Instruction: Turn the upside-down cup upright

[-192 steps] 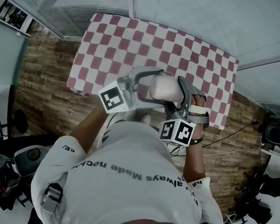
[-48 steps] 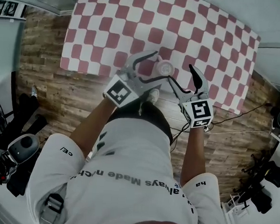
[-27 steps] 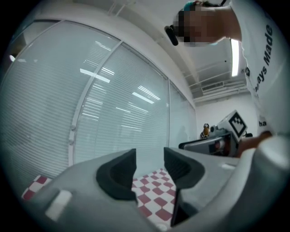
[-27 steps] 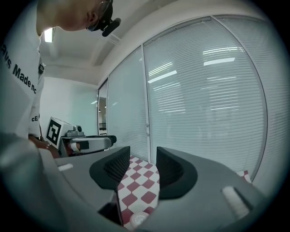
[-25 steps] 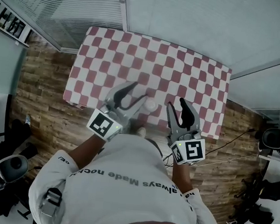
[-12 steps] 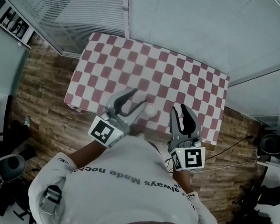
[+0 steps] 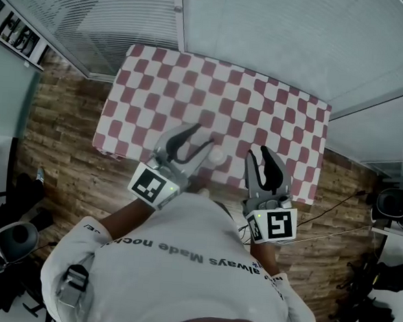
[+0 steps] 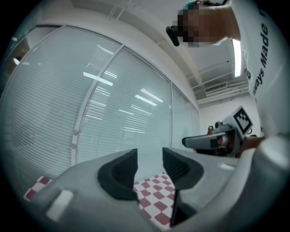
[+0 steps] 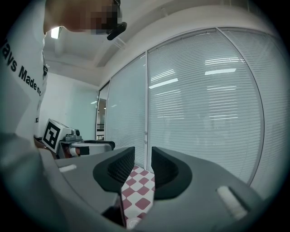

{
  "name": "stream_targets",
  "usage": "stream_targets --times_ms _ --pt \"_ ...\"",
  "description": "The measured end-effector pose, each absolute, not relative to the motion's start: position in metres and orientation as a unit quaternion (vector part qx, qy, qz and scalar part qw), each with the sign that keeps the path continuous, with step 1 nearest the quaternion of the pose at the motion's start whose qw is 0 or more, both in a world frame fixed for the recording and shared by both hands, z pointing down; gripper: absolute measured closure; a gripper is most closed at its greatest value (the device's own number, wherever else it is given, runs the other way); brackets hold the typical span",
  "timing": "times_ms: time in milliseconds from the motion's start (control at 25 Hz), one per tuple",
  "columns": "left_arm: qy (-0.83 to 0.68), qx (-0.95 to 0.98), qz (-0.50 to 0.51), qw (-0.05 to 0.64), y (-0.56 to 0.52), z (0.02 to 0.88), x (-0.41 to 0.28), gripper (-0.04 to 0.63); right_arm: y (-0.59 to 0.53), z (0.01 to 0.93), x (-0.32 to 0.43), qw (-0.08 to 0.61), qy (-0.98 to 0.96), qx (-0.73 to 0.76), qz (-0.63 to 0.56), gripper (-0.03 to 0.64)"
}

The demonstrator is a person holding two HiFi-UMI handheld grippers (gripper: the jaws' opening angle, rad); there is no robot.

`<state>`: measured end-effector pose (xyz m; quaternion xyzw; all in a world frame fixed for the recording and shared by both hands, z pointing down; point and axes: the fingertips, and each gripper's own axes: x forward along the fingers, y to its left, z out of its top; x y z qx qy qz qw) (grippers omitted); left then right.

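Cup (image 7: 217,155): small, pale; set on the surface (image 7: 260,106) near its front edge, between the two grippers and held by neither. Whether it is upright cannot be told at this size.

Surface: covered by a red-and-white chequered cloth (image 7: 158,85); wood floor (image 7: 59,133) is seen around it.

Left gripper (image 7: 198,137): held level over the front edge, just beside the cup. Jaws are parted by a narrow gap; nothing is seen between them, only cloth beyond.

Right gripper (image 7: 262,156): held about level to the cup's right, near it but apart. Jaws have just been closing and are parted by a narrow gap, with nothing between them.

Blinds (image 8: 113,99): seen behind glass beyond the surface in both gripper views.
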<state>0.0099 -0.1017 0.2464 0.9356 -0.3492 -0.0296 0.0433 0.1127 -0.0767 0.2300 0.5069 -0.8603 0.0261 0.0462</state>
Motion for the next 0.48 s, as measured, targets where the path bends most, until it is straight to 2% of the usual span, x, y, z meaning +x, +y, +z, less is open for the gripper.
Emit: stream_targets --times_ms 480 --pt "-0.346 0.936 -0.052 0.041 -0.1046 0.2462 0.0128 0.42 -0.0819 0.2305 0.1199 0.041 -0.86 0.508 0.028 0.5"
